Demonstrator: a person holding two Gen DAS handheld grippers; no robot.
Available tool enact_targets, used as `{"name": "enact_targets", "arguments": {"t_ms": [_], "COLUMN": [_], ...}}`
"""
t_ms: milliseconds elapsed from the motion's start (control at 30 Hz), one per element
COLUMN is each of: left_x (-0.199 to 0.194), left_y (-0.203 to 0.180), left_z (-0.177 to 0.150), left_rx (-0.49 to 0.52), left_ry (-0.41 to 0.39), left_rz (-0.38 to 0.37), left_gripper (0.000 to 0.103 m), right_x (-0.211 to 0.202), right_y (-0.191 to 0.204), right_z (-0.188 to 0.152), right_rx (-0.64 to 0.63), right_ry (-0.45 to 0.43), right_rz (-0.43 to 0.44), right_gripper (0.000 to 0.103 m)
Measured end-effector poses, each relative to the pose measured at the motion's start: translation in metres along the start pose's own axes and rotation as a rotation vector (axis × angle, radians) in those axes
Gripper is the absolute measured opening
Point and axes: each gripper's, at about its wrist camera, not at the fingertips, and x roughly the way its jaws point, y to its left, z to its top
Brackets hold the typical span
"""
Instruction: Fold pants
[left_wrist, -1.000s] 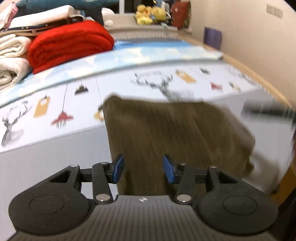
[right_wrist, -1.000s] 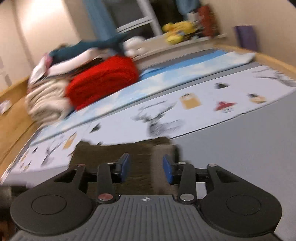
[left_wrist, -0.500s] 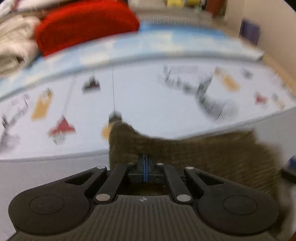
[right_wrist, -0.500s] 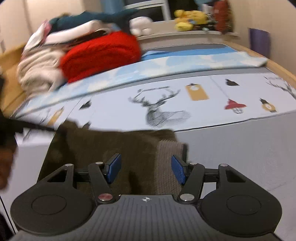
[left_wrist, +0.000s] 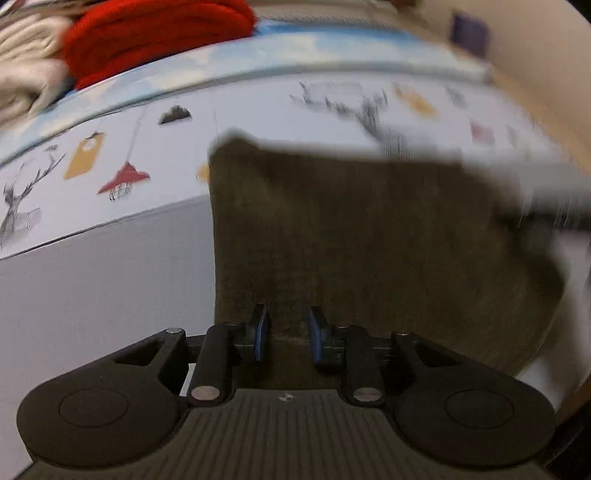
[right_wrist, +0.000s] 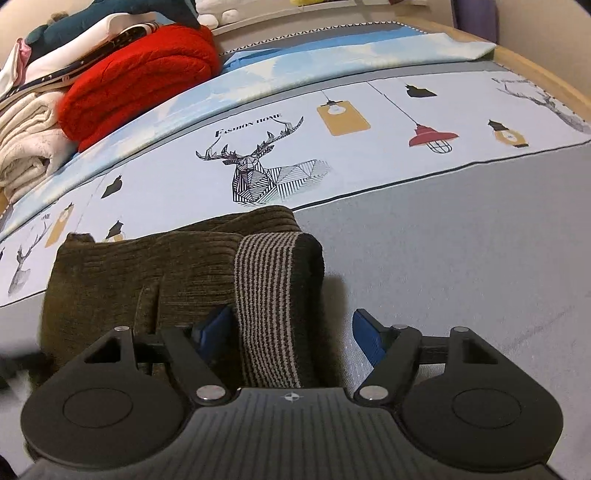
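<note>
Both grippers (left_wrist: 285, 334) (right_wrist: 291, 334) over folded pants (right_wrist: 177, 273)

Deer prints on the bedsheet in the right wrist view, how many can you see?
3. One full deer in the middle beyond the pants, one at the left edge, one far right, cut off. Others may be hidden.

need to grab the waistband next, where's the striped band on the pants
In the right wrist view, the striped band runs along the right edge of the folded brown pants, on the grey sheet just below the deer print.
</note>
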Motion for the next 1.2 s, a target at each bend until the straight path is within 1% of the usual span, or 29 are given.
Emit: {"name": "enact_targets", "arguments": {"t_ms": [33, 67, 100, 167, 267, 300, 333, 400, 433, 467, 500, 533, 567, 600, 667, 767, 833, 900, 967, 1033, 1133, 1200], "left_x": [-0.004, -0.011, -0.018, -0.036, -0.060, -0.063, -0.062, -0.039, -0.030, -0.031, -0.033, -0.038, -0.043, -0.047, -0.057, -0.071, -0.078, -0.082, -0.086, -0.087, -0.091, -0.093], "left_y": [-0.004, -0.008, -0.010, -0.010, -0.013, -0.013, -0.015, -0.021, -0.026, -0.033, -0.037, -0.039, -0.038, -0.034, -0.026, -0.016, -0.009, -0.001, 0.009, 0.017, 0.026, 0.032], "left_z": [-0.002, 0.002, 0.005, 0.009, 0.004, -0.001, -0.007, -0.025, -0.034, -0.039, -0.037, -0.033, -0.029, -0.026, -0.028, -0.033, -0.036, -0.032, -0.026, -0.019, -0.004, 0.006], "left_rx": [0.037, 0.052, 0.043, 0.012, -0.003, -0.007, -0.003, 0.065, 0.123, 0.190, 0.206, 0.186, 0.147, 0.110, 0.037, -0.013, -0.044, -0.086, -0.129, -0.145, -0.125, -0.090], "left_ry": [-0.020, -0.017, -0.015, -0.043, -0.098, -0.101, -0.086, 0.031, 0.035, 0.002, 0.005, 0.014, 0.016, 0.011, -0.017, -0.044, -0.039, -0.033, -0.031, -0.023, -0.026, -0.036], "left_rz": [0.014, 0.031, 0.037, 0.014, -0.016, -0.029, -0.037, -0.025, -0.016, 0.003, 0.015, 0.022, 0.011, -0.007, -0.027, -0.021, -0.022, -0.024, -0.035, -0.051, -0.073, -0.097], "left_gripper": [0.028, 0.029, 0.031, 0.032, 0.032, 0.032, 0.032, 0.030, 0.030, 0.031, 0.030, 0.030, 0.036, 0.045, 0.050, 0.059, 0.063, 0.072, 0.076, 0.076, 0.079, 0.085], "right_x": [-0.003, -0.005, -0.007, -0.011, -0.016, -0.017, -0.019, -0.020, -0.021, -0.021, -0.021, -0.022, -0.024, -0.026, -0.030, -0.029, -0.026, -0.021, -0.017, -0.013, -0.007, -0.002], "right_y": [-0.001, 0.000, 0.000, 0.001, 0.002, 0.002, 0.002, 0.002, 0.001, 0.000, 0.000, -0.001, -0.001, -0.001, -0.001, 0.000, -0.001, -0.002, -0.004, -0.004, 0.001, 0.008], "right_z": [-0.001, -0.002, -0.004, -0.006, -0.010, -0.012, -0.013, -0.016, -0.017, -0.017, -0.018, -0.019, -0.019, -0.019, -0.018, -0.018, -0.019, -0.019, -0.018, -0.017, -0.018, -0.021], "right_rx": [0.006, 0.009, 0.008, 0.004, -0.012, -0.019, -0.021, -0.025, -0.026, -0.026, -0.025, -0.023, -0.021, -0.020, -0.025, -0.040, -0.034, -0.018, 0.006, 0.034, 0.054, 0.027], "right_ry": [0.004, 0.006, 0.005, 0.000, -0.002, -0.003, -0.003, -0.002, 0.000, 0.006, 0.012, 0.011, 0.010, 0.007, -0.006, 0.003, 0.023, 0.041, 0.057, 0.072, 0.092, 0.112], "right_rz": [0.006, 0.006, 0.001, 0.000, 0.003, 0.004, 0.005, 0.008, 0.011, 0.019, 0.022, 0.019, 0.017, 0.017, 0.024, 0.029, 0.029, 0.028, 0.026, 0.030, 0.027, 0.034], "right_gripper": [0.077, 0.077, 0.077, 0.077, 0.077, 0.077, 0.077, 0.077, 0.078, 0.080, 0.080, 0.080, 0.080, 0.080, 0.080, 0.080, 0.084, 0.089, 0.092, 0.093, 0.096, 0.096]}}
